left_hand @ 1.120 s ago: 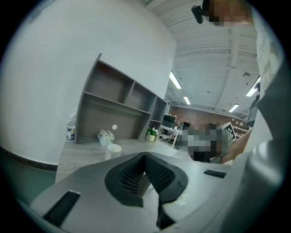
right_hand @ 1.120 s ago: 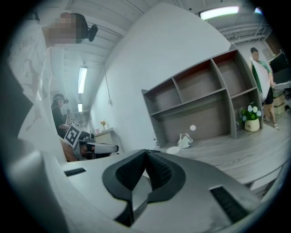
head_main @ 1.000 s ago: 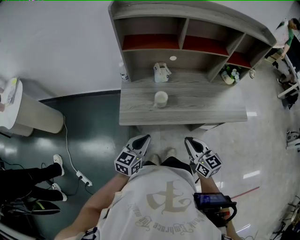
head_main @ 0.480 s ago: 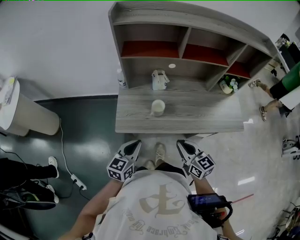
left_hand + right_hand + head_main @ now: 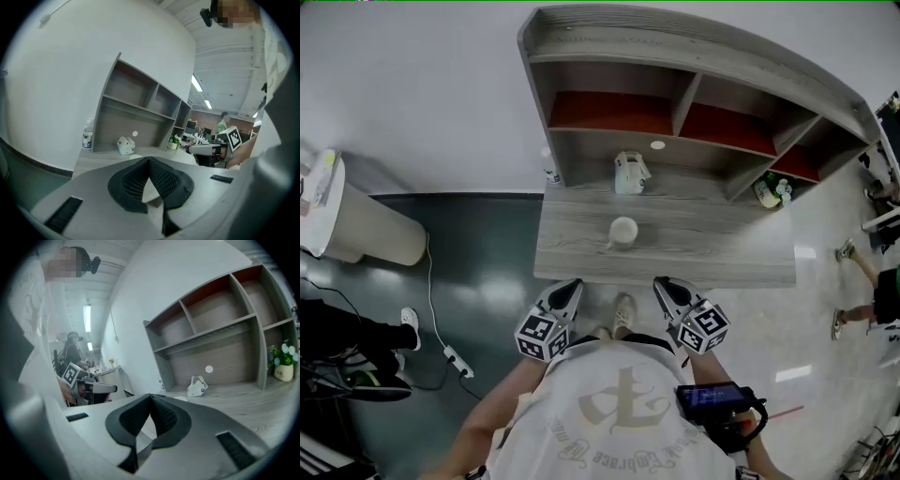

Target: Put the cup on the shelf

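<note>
A pale cup [image 5: 622, 231] stands upright on the grey wooden desk [image 5: 722, 253], near the middle of its front half. Behind it rises the shelf unit [image 5: 675, 42] with red-floored upper compartments [image 5: 609, 112]. My left gripper [image 5: 574, 285] and right gripper [image 5: 661, 284] are held close to the person's waist, short of the desk's front edge, pointing at the desk. Both are shut with nothing between the jaws. In the left gripper view my left gripper [image 5: 149, 160] has its black pads touching; the right gripper [image 5: 151, 396] shows the same in its own view.
A white folded object [image 5: 629, 173] lies under the shelf behind the cup. A small bottle [image 5: 550, 172] stands at the shelf's left end, a potted plant [image 5: 773, 190] at its right. A beige bin [image 5: 356, 225] and a floor cable [image 5: 441, 319] are left; a person's legs [image 5: 862, 309] are right.
The head view has shifted slightly, so the desk sits a little further right. Both grippers stay shut at the waist. The passer-by at the right has walked on.
</note>
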`<state>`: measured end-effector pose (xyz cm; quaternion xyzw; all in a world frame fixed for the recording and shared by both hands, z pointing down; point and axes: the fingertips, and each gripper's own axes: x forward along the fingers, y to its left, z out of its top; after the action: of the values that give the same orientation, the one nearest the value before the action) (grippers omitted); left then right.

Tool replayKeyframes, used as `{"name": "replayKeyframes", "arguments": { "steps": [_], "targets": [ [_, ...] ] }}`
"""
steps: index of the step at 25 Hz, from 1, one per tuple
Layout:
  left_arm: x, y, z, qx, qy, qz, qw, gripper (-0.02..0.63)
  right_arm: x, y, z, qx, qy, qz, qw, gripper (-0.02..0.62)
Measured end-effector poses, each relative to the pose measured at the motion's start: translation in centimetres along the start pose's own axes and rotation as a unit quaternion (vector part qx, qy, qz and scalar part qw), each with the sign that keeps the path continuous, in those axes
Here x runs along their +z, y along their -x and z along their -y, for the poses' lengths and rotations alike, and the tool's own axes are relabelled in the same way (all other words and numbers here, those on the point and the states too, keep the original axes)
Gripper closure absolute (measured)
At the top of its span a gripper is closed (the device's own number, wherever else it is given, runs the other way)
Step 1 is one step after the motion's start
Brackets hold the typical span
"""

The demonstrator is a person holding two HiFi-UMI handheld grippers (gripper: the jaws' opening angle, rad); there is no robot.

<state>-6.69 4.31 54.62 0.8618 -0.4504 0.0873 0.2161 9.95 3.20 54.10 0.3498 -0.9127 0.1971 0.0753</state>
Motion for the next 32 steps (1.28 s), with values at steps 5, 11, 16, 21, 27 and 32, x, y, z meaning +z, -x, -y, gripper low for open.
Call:
{"name": "replayKeyframes", "arguments": {
  "steps": [5, 11, 16, 21, 27, 32],
  "targets": [
    [1.5, -2.9, -1.1, 0.009, 0.001, -0.001, 1.0, 0.606, 0.9, -2.5, 3.2, 0.012, 0.009, -0.012, 1.0, 0.591],
    [3.4, -6.6, -1.9, 0.021, -0.003, -0.004, 0.9998, 0.604, 1.2, -5.2, 6.3, 0.036, 0.021, -0.033, 0.999, 0.591],
    [4.2, -8.7, -2.4, 0.04, -0.005, -0.01, 0.9991, 0.604, 1.0, -6.9, 8.5, 0.059, 0.038, -0.049, 0.996, 0.591],
    [4.8, -9.7, -3.2, 0.066, 0.002, -0.012, 0.9978, 0.604, 0.7, -8.3, 9.9, 0.086, 0.057, -0.061, 0.993, 0.591],
    [4.3, -10.0, -4.0, 0.081, 0.011, -0.023, 0.9964, 0.604, -0.5, -9.7, 10.1, 0.101, 0.078, -0.086, 0.988, 0.591],
    [4.5, -10.1, -4.6, 0.073, 0.008, -0.027, 0.9969, 0.604, -1.7, -10.7, 10.9, 0.088, 0.077, -0.098, 0.988, 0.589]
  ]
}}
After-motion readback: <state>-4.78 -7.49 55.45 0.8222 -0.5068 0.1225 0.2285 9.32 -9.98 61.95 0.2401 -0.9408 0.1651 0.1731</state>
